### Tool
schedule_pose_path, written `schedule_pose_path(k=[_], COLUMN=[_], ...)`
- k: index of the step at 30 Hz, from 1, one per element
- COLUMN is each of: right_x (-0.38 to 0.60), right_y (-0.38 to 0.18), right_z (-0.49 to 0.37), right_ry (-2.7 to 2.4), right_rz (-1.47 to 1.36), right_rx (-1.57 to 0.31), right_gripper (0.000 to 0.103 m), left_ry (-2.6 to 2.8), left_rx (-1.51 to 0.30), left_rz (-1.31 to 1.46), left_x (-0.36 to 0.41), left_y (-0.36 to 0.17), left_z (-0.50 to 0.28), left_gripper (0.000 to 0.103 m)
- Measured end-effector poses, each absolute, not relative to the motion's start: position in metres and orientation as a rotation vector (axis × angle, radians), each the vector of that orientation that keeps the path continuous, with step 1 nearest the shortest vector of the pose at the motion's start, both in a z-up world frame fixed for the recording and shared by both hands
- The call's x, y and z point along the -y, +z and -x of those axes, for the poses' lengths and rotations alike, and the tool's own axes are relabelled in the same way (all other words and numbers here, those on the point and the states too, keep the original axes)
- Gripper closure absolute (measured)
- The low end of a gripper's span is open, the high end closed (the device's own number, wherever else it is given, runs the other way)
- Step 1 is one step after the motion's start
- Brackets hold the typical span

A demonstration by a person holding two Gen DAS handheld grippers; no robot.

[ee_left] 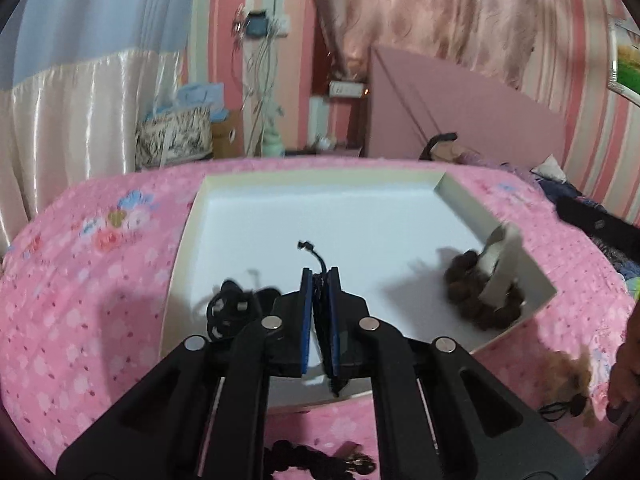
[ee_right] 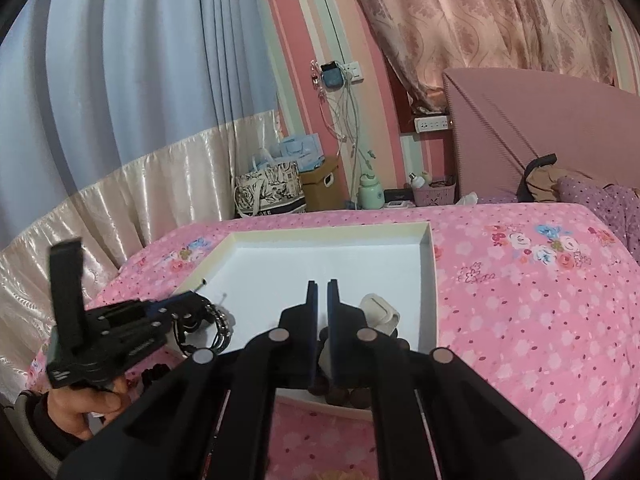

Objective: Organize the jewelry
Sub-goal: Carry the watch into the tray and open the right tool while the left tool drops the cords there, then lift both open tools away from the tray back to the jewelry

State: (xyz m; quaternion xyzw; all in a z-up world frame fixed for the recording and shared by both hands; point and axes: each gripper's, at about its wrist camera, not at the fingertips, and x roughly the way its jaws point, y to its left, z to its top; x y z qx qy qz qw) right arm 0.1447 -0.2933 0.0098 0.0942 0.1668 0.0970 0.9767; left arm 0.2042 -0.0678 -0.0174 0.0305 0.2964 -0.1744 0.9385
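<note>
The left gripper pinches a black cord over the white tray; light and limp, best held mid-strand. The right gripper is nearly closed, empty, above the brown bead bracelet.

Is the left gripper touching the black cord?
Touching. The left wrist view shows the left gripper with its blue pads closed on the black cord, which sticks out past the fingertips.

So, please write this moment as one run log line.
left gripper: shut on black cord | right gripper: nearly shut, nothing between tips | white tray: brown bead bracelet inside
</note>
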Motion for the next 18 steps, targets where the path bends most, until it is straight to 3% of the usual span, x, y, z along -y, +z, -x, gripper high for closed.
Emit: schedule_pose_path(k=[2,4,15,18], right_x=[0.293,0.296,0.328,0.336], right_y=[0.010,0.009,0.021,0.021], right_z=[-0.143,-0.143,-0.132,-0.133], right_ry=[0.196,0.188,0.116,0.133], right_rz=[-0.189,-0.195,-0.228,-0.246], right_rx=[-0.333,-0.337,-0.302,-0.327], right_gripper=[0.099,0.099,0.096,0.095], left_ry=[-0.344,-0.343,-0.258,-0.220], left_rx=[-0.638,-0.629,-0.493,-0.463], left_rz=[-0.058,-0.040,-0.045,-0.069], left_x=[0.067,0.063,0.046,0.038], left_y=[-0.022,-0.020,0.040,0.046], left_z=[-0.210,-0.210,-0.194,-0.180], left_gripper=[0.058,0.032,0.025,0.012])
